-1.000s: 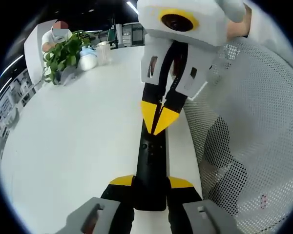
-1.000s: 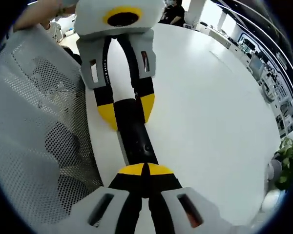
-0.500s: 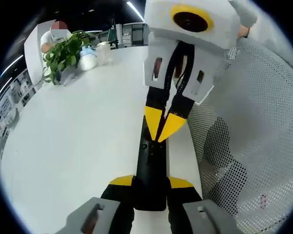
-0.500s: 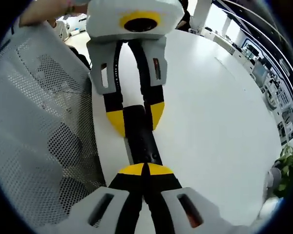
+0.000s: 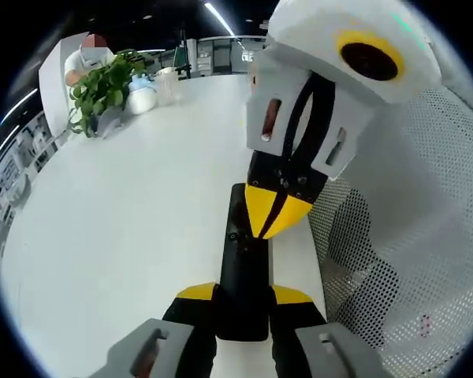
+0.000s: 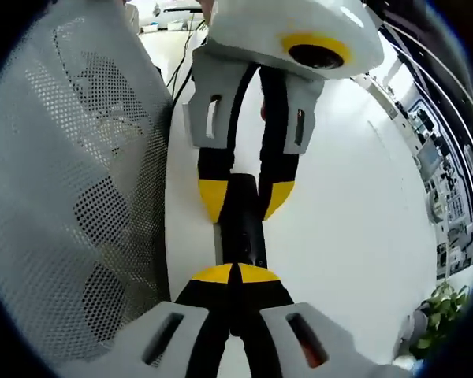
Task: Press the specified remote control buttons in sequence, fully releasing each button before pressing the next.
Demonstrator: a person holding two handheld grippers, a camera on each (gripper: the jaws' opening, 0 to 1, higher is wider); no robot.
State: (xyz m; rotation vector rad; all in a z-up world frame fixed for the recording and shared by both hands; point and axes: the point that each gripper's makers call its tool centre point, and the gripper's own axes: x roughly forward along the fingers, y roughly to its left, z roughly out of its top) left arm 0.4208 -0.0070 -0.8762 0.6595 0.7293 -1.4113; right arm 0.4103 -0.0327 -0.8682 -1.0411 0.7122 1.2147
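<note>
A long black remote control (image 5: 243, 272) lies lengthwise over the white table (image 5: 118, 228), near its edge. My left gripper (image 5: 243, 294) is shut on the remote's near end, one yellow-tipped jaw on each side. My right gripper (image 5: 273, 217) comes in from the upper right, shut, with its yellow tips down on the remote's upper half beside a small button (image 5: 233, 235). In the right gripper view the right gripper (image 6: 235, 272) is shut over the remote (image 6: 240, 224), and the left gripper (image 6: 244, 197) clamps the remote's far part. I cannot tell whether the tips press a button.
A white mesh chair back (image 5: 410, 236) stands close along the table edge and shows again as mesh (image 6: 79, 181). A potted plant (image 5: 102, 87) and white containers (image 5: 144, 97) sit at the table's far end, with a person (image 5: 91, 59) behind them.
My right gripper has slid along the remote toward the left gripper, its tips now lower over the remote. The right gripper view has rolled and come closer. The left gripper still holds the remote.
</note>
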